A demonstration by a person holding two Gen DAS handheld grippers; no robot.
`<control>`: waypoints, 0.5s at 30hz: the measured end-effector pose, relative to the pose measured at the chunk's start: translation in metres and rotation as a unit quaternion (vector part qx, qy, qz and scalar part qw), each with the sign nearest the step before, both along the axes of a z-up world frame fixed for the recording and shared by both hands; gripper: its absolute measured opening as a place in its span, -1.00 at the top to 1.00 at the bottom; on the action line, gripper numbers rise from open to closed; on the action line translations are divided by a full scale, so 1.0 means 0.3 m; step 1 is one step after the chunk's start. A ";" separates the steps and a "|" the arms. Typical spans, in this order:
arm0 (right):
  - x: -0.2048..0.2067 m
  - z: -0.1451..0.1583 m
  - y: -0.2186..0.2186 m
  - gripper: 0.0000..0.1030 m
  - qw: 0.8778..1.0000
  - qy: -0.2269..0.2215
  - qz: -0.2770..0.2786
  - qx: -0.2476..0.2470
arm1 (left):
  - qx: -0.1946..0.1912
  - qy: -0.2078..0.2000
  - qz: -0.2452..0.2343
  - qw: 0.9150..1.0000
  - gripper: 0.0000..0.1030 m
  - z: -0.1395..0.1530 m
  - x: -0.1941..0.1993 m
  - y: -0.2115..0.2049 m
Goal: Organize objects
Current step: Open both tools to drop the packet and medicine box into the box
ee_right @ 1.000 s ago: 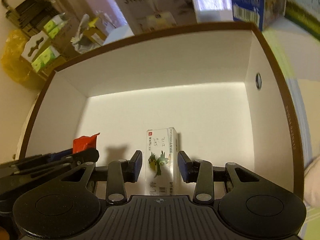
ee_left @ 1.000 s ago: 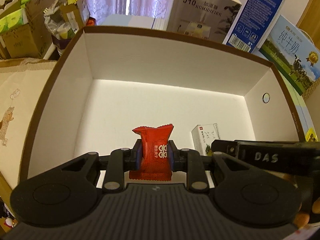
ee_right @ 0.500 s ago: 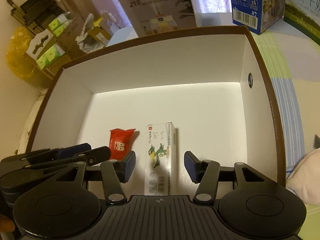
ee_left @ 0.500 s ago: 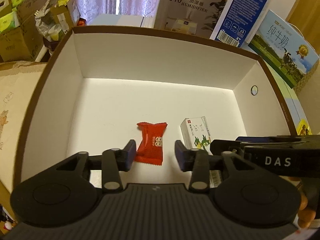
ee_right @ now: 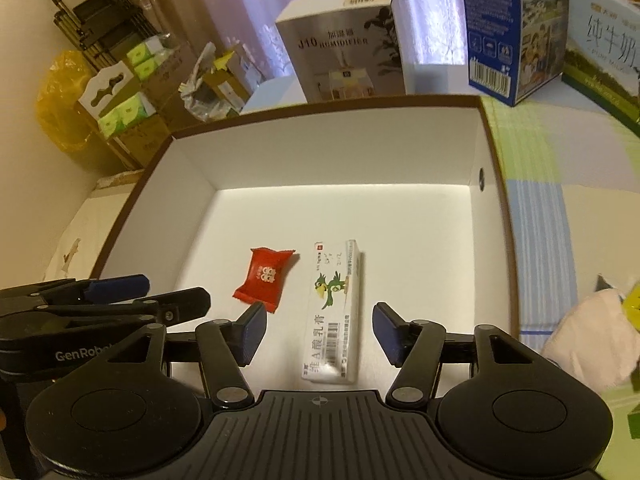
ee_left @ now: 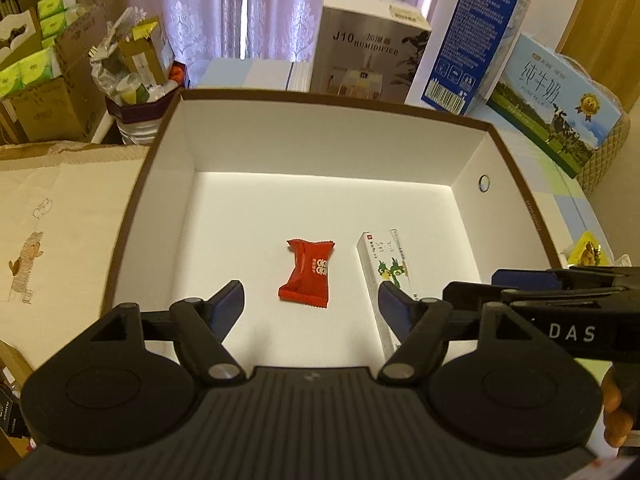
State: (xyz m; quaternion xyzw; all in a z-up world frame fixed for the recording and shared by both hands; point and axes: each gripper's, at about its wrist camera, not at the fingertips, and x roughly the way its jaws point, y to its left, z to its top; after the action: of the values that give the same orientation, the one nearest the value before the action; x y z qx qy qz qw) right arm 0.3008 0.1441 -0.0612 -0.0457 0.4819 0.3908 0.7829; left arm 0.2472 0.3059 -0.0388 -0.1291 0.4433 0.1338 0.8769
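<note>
- Left wrist view: the left hand-held gripper is hanging spread wide and empty above the red candy packet, which is lying flat on the white box floor.
- Right hand-held gripper is likewise standing spread, straddling without touching the ointment carton just beside the candy.
</note>
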 end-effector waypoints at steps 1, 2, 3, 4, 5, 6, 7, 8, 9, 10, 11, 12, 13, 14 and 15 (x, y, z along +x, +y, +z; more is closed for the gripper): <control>-0.010 0.010 -0.010 -0.10 1.000 -0.003 -0.001 0.002 | 0.002 -0.002 0.001 1.000 -0.41 0.010 -0.009 -0.005; -0.017 0.018 -0.016 -0.10 1.000 -0.005 -0.002 0.004 | 0.004 -0.005 0.001 1.000 -0.42 0.019 -0.018 -0.009; -0.027 0.028 -0.026 -0.10 1.000 -0.009 -0.003 0.007 | 0.006 -0.008 0.001 1.000 -0.44 0.029 -0.028 -0.016; -0.035 0.037 -0.033 -0.11 1.000 -0.011 -0.004 0.008 | 0.009 -0.010 0.001 1.000 -0.46 0.036 -0.038 -0.024; -0.046 0.045 -0.044 -0.11 1.000 -0.014 -0.005 0.010 | 0.012 -0.011 0.001 1.000 -0.47 0.044 -0.047 -0.032; -0.056 0.051 -0.055 -0.11 1.000 -0.017 -0.006 0.011 | 0.014 -0.012 0.001 1.000 -0.47 0.050 -0.055 -0.038; -0.065 0.057 -0.062 -0.11 1.000 -0.018 -0.006 0.012 | 0.015 -0.012 0.001 1.000 -0.47 0.058 -0.063 -0.046; -0.076 0.063 -0.073 -0.11 1.000 -0.020 -0.008 0.014 | 0.016 -0.013 0.001 1.000 -0.47 0.064 -0.072 -0.054; -0.085 0.069 -0.082 -0.11 1.000 -0.021 -0.009 0.015 | 0.017 -0.013 0.000 1.000 -0.47 0.068 -0.078 -0.062; -0.094 0.075 -0.091 -0.11 1.000 -0.022 -0.010 0.017 | 0.018 -0.014 -0.001 1.000 -0.47 0.074 -0.085 -0.072; -0.100 0.081 -0.102 -0.11 0.999 -0.024 -0.011 0.020 | 0.020 -0.015 -0.002 1.000 -0.47 0.078 -0.092 -0.082; -0.107 0.087 -0.113 -0.11 0.999 -0.025 -0.012 0.024 | 0.022 -0.016 -0.003 1.000 -0.48 0.084 -0.101 -0.091; -0.114 0.092 -0.124 -0.11 0.999 -0.026 -0.012 0.026 | 0.023 -0.016 -0.004 1.000 -0.48 0.088 -0.107 -0.101; -0.122 0.098 -0.136 -0.11 0.999 -0.027 -0.012 0.029 | 0.025 -0.017 -0.006 1.000 -0.48 0.093 -0.114 -0.111; -0.128 0.103 -0.147 -0.11 0.999 -0.028 -0.013 0.032 | 0.026 -0.018 -0.007 0.999 -0.48 0.100 -0.121 -0.124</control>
State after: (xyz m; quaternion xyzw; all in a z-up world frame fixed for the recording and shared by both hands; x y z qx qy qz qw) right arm 0.2624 0.1001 -0.0302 -0.0256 0.4477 0.3945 0.8020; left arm 0.2109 0.2687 -0.0089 -0.1052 0.4247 0.1371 0.8887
